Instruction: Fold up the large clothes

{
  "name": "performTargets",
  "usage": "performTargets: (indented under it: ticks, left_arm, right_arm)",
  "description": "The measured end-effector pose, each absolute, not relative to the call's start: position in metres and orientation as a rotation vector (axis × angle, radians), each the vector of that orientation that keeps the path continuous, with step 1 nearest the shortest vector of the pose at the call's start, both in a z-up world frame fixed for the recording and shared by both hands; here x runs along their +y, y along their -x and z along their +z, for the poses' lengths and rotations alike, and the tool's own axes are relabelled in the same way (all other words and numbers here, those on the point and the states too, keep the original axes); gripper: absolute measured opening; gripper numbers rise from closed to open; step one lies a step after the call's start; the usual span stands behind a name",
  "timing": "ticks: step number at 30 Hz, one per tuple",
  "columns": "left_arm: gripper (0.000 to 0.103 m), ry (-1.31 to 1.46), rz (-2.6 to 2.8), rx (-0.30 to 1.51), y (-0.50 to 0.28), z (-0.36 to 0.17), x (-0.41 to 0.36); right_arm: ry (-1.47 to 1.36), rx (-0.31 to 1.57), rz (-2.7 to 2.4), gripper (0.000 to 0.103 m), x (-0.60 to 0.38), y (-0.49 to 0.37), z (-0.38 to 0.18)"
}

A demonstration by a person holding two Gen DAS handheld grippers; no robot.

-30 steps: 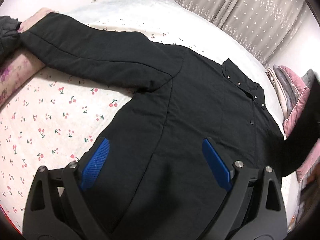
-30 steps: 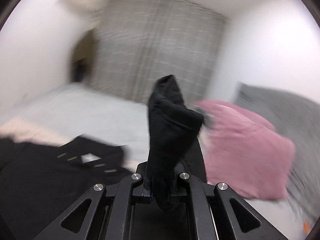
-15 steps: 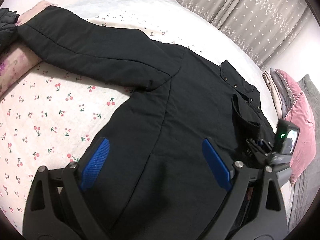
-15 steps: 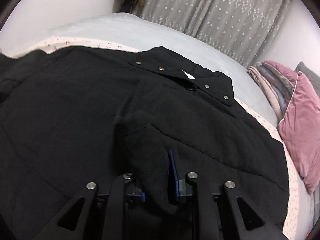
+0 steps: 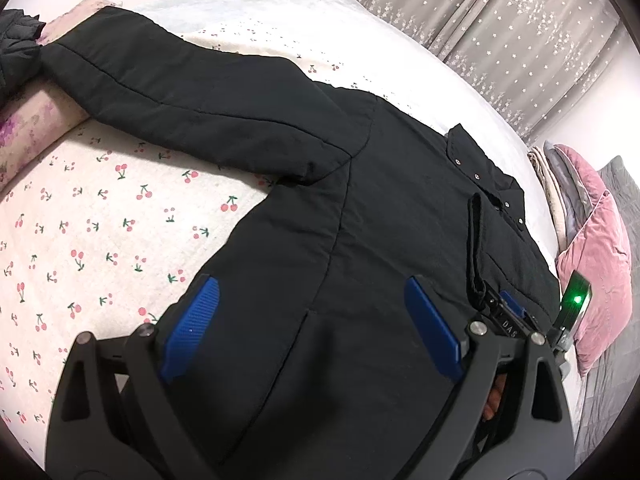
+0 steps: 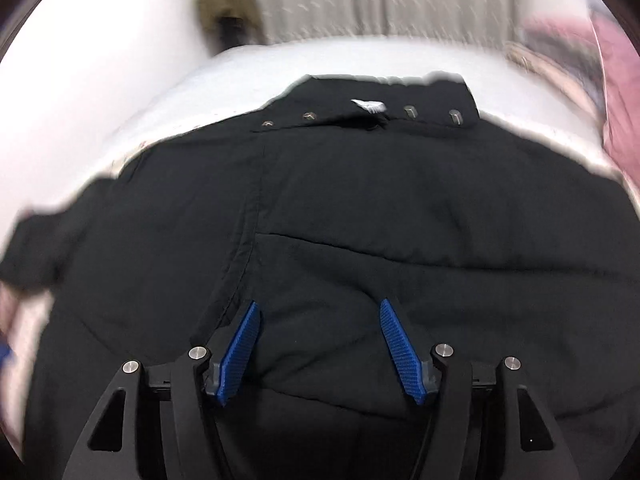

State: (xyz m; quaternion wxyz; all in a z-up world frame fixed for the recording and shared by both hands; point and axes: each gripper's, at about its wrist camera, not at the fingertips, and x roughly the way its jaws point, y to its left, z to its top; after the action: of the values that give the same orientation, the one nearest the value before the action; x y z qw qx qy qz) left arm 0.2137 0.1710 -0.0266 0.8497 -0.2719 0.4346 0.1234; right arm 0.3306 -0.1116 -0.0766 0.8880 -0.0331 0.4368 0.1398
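Observation:
A large black padded jacket (image 5: 360, 216) lies flat on the bed, collar with snap buttons (image 5: 486, 178) toward the far right. Its left sleeve (image 5: 168, 80) stretches out to the far left. The other sleeve (image 5: 478, 248) lies folded across the body. My left gripper (image 5: 312, 320) is open and empty just above the jacket's lower body. My right gripper (image 6: 318, 344) is open and empty over the folded sleeve (image 6: 400, 280), below the collar (image 6: 380, 108). It also shows in the left wrist view (image 5: 506, 312) at the right.
The bed has a cherry-print sheet (image 5: 80, 220) at the left and a pale quilt (image 5: 320, 16) beyond. A pink pillow (image 5: 596, 280) and folded blankets (image 5: 560, 176) lie at the right. A dark garment (image 5: 16, 40) sits at the far left. Curtains (image 5: 500, 20) hang behind.
My right gripper carried the sleeve from the air down across the jacket's body, then opened and let it go. My left gripper stayed open over the lower body.

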Motion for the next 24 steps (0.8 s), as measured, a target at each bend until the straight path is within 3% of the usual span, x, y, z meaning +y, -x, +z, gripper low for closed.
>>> performTargets:
  ticks: [5, 15, 20, 24]
  left_arm:
    - [0.094, 0.579, 0.283, 0.911, -0.214, -0.027, 0.183]
    - [0.094, 0.582, 0.382, 0.891, -0.207, -0.023, 0.214]
    - [0.094, 0.575, 0.477, 0.871, -0.21, -0.018, 0.243]
    - [0.094, 0.528, 0.671, 0.846, -0.218, -0.015, 0.292]
  right_arm:
    - [-0.004, 0.963, 0.309, 0.064, -0.108, -0.329, -0.049]
    - [0.072, 1.058, 0.22, 0.067, -0.175, -0.203, -0.01]
    - [-0.084, 0.97, 0.262, 0.089, -0.212, -0.152, 0.007]
    - [-0.037, 1.029, 0.237, 0.089, -0.218, -0.146, -0.029]
